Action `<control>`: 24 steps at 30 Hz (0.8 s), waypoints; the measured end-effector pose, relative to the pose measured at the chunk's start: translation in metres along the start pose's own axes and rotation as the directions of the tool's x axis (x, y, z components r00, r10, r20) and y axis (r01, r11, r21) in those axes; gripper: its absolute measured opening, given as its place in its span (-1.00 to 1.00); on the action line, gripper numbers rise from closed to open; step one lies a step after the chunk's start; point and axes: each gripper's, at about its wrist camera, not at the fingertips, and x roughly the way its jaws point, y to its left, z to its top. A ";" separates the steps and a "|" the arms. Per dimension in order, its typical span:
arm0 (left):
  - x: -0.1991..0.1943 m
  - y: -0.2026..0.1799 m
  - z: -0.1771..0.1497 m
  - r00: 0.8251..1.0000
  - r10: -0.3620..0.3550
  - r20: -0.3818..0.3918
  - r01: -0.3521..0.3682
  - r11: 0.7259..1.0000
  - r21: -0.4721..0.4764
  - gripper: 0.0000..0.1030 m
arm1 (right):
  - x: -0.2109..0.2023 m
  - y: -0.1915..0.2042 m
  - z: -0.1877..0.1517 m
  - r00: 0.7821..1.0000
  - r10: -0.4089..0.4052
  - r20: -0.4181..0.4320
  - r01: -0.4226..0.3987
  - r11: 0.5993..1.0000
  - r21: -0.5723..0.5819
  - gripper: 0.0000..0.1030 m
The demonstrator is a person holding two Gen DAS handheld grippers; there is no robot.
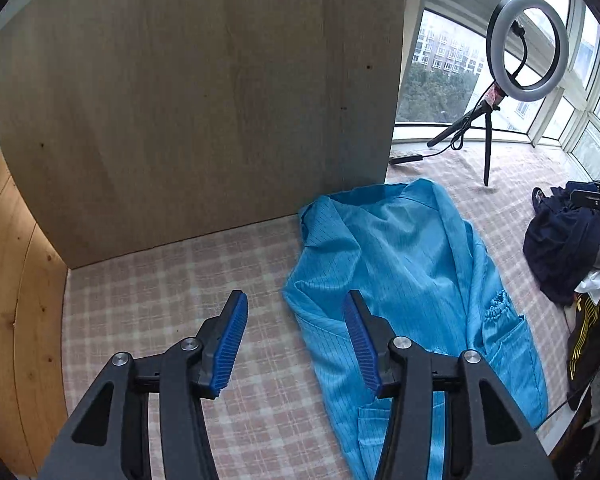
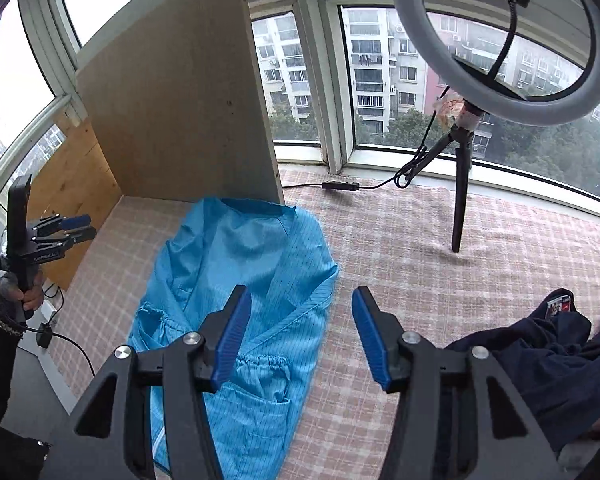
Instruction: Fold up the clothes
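Left gripper point(image 1: 296, 344) raised above checked cloth point(image 1: 172, 280), angled downward, jaws apart and empty. Right gripper point(image 2: 302, 336) likewise tilted over blue garment point(image 2: 240, 264), jaws parted, holding nothing.

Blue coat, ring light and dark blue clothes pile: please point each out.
blue coat point(image 2: 236, 256), right wrist view, on the chest panel below the collar.
ring light point(image 1: 496, 46), left wrist view, on the ring's left rim.
dark blue clothes pile point(image 1: 560, 248), left wrist view, on the rounded top garment.

Bright daylight via windows point(image 2: 400, 80), sky blown out, fisheye-warped edges w/ dark vignette.
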 end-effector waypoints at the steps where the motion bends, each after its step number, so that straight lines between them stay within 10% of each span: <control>1: 0.018 -0.003 0.005 1.000 -0.008 -0.021 0.008 1.000 0.010 -0.07 | 0.025 -0.002 0.006 1.000 -0.010 -0.024 0.010 1.000 -0.015 0.01; 14: 0.183 -0.005 0.061 0.977 -0.088 -0.192 0.098 0.994 0.041 0.00 | 0.250 -0.020 0.066 0.966 0.052 -0.252 -0.087 0.988 -0.128 0.01; 16: 0.179 -0.008 0.062 0.978 -0.113 -0.176 0.122 0.992 0.038 -0.78 | 0.264 -0.024 0.072 0.957 0.102 -0.271 -0.133 0.986 -0.097 -0.05; 18: 0.168 -0.013 0.062 0.981 -0.128 -0.145 0.136 0.990 0.045 -0.90 | 0.264 -0.026 0.077 0.945 0.186 -0.269 -0.204 0.978 -0.040 -0.90; 24: 0.061 -0.034 0.045 0.990 -0.135 0.047 0.131 0.987 0.096 -0.95 | 0.178 -0.005 0.076 0.980 0.175 -0.096 -0.185 0.978 -0.099 -0.93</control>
